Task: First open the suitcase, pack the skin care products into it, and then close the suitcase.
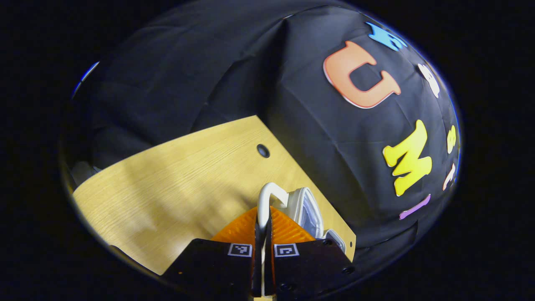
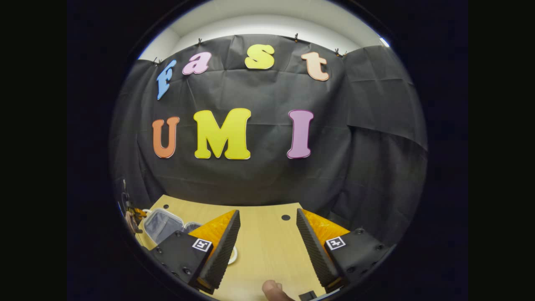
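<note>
In the left gripper view my left gripper [image 1: 263, 217] is shut on the white loop handle [image 1: 267, 195] of the small suitcase [image 1: 311, 209]. The suitcase is white-rimmed with a translucent shell and lies at the far right edge of the wooden table [image 1: 175, 188]. My right gripper [image 2: 267, 213] hangs open over the table [image 2: 267, 246] with nothing between its fingers. In the right gripper view the suitcase [image 2: 161, 223] sits at the table's far left, partly behind the near finger. A small white round object [image 2: 233, 255] peeks out beside that finger.
The table has round cable holes [image 1: 263, 150] [image 2: 286, 217] near its back edge. Black cloth walls close in behind and beside the table. A person's fingertip [image 2: 273, 290] shows at the bottom of the right gripper view.
</note>
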Motion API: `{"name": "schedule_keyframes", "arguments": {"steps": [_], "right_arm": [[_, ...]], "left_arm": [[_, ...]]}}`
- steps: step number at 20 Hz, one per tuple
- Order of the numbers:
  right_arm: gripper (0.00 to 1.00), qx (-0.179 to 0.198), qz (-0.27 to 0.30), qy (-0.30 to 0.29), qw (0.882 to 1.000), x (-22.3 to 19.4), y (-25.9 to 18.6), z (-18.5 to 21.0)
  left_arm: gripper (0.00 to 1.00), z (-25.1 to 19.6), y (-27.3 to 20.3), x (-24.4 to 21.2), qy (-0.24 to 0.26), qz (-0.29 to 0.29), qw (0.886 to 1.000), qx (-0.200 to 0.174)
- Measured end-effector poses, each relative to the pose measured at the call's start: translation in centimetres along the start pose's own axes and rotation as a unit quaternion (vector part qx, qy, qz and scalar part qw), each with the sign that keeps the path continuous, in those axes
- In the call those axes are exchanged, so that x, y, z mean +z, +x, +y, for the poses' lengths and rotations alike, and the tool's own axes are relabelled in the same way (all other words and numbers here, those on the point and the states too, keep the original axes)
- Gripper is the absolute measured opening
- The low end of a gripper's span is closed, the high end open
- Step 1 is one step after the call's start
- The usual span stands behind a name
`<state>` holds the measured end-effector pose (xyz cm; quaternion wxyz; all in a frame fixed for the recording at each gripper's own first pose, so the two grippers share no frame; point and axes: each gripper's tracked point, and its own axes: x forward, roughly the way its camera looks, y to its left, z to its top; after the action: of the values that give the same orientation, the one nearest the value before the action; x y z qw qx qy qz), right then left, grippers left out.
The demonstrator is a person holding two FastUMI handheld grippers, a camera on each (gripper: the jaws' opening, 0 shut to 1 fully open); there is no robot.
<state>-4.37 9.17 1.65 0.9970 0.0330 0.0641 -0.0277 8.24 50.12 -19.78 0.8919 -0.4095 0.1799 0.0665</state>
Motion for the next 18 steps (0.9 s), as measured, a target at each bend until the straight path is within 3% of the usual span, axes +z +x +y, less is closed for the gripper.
{"name": "schedule_keyframes", "arguments": {"steps": [6,11,18], "right_arm": [[0.80,0.013,-0.010,0.027,1.000,0.4,0.6,-3.4],[0.80,0.023,-0.007,0.036,0.999,0.0,1.3,-6.4],[0.80,0.043,-0.015,0.036,0.998,0.0,1.9,-9.9]], "left_arm": [[0.05,-9.3,-3.3,1.0,0.122,-0.077,0.989,-0.029],[0.05,-16.4,-5.6,-0.5,0.159,-0.099,0.981,-0.055],[0.05,-25.1,-5.9,-7.3,0.296,-0.083,0.950,-0.060]]}}
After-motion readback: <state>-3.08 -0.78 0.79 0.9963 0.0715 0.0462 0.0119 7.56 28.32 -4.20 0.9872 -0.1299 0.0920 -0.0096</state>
